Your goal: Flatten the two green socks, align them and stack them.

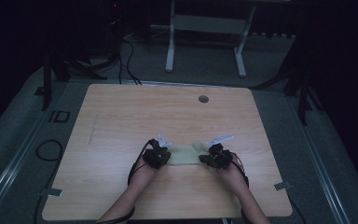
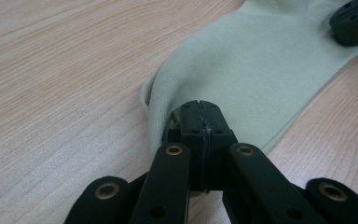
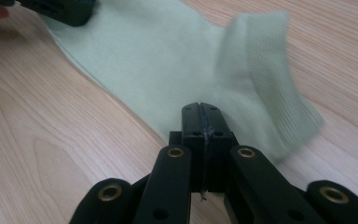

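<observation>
A pale green sock (image 1: 185,154) lies flat on the wooden table (image 1: 121,116), near the front middle. My left gripper (image 1: 157,156) is at its left end, jaws pressed together with the sock's (image 2: 261,60) edge bunched around the tips (image 2: 199,108). My right gripper (image 1: 214,157) is at the other end, its jaws closed (image 3: 199,111) on the sock's (image 3: 158,56) near edge, beside the folded ribbed cuff (image 3: 265,79). Each gripper view shows the other gripper far off, the right gripper (image 2: 354,21) and the left gripper (image 3: 60,9), resting on the fabric.
A round grey grommet (image 1: 203,99) sits in the table near its far edge. Beyond the table stands a white desk frame (image 1: 170,46). Black cables (image 1: 49,150) lie on the floor at the left. A person's forearms (image 1: 130,196) come in from the front edge.
</observation>
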A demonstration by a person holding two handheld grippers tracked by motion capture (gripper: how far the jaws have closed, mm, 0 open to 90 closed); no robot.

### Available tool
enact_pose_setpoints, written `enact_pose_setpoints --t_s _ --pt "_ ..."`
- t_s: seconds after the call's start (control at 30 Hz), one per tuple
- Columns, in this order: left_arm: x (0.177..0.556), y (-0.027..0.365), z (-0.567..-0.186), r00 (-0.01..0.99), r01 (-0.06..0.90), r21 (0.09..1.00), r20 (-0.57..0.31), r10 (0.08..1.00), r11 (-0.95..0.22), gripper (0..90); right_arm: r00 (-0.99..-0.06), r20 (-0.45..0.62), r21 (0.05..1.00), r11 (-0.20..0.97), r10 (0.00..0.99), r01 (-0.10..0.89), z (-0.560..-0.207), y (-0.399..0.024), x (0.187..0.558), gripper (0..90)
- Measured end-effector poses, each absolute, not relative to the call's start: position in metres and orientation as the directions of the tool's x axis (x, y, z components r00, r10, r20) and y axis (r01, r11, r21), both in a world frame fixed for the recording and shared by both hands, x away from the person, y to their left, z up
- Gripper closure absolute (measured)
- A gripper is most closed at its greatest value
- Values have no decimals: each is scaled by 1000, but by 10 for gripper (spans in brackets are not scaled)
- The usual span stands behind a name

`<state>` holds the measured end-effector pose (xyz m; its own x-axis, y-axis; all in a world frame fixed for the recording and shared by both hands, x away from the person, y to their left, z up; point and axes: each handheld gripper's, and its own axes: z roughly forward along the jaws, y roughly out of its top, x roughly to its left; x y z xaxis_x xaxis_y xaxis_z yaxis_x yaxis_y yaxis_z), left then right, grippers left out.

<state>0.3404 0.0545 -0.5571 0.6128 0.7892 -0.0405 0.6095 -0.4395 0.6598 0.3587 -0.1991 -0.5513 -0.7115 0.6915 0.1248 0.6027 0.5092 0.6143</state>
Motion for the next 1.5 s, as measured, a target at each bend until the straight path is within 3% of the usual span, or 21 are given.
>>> enact_pose_setpoints --t_s 0.5,0.57,0.63,0.73,0.83,0.93,1.0,1.1,1.17,1.27,1.4,1.5 --pt "340 55 -557 626 604 656 -41 779 -451 892 -693 172 640 455 700 619 -555 -219 354 897" --pt "340 54 -556 626 607 657 -47 778 -448 888 -690 175 629 459 703 627 -553 -216 354 864" --pt "339 53 -554 616 620 666 -86 783 -415 796 -695 182 632 459 696 625 -550 -213 354 827" --pt "335 49 -550 640 594 680 -75 764 -430 697 -701 188 644 453 688 617 -545 -210 354 809" --pt "330 47 -541 661 555 717 -72 747 -422 576 -705 183 667 441 685 601 -536 -209 354 713" --pt "326 47 -533 665 535 749 -87 742 -391 418 -723 184 715 414 666 563 -528 -209 354 465" --pt "324 47 -532 666 537 756 -108 738 -374 248 -730 195 723 406 655 558 -525 -209 355 337" --pt "322 48 -533 683 530 754 -108 722 -388 95 -747 194 706 439 636 557 -525 -206 353 163" --pt "321 53 -532 664 508 786 -98 741 -351 69 -758 201 683 467 620 562 -527 -204 353 157" --pt "319 65 -530 630 477 833 -104 770 -279 49 -765 161 734 443 623 515 -524 -205 350 141" --pt "319 78 -534 639 479 854 -183 747 -201 45 -761 132 780 407 635 475 -520 -210 347 140" --pt "315 82 -539 644 463 855 -143 751 -234 45 -751 115 785 403 651 470 -520 -214 346 141"
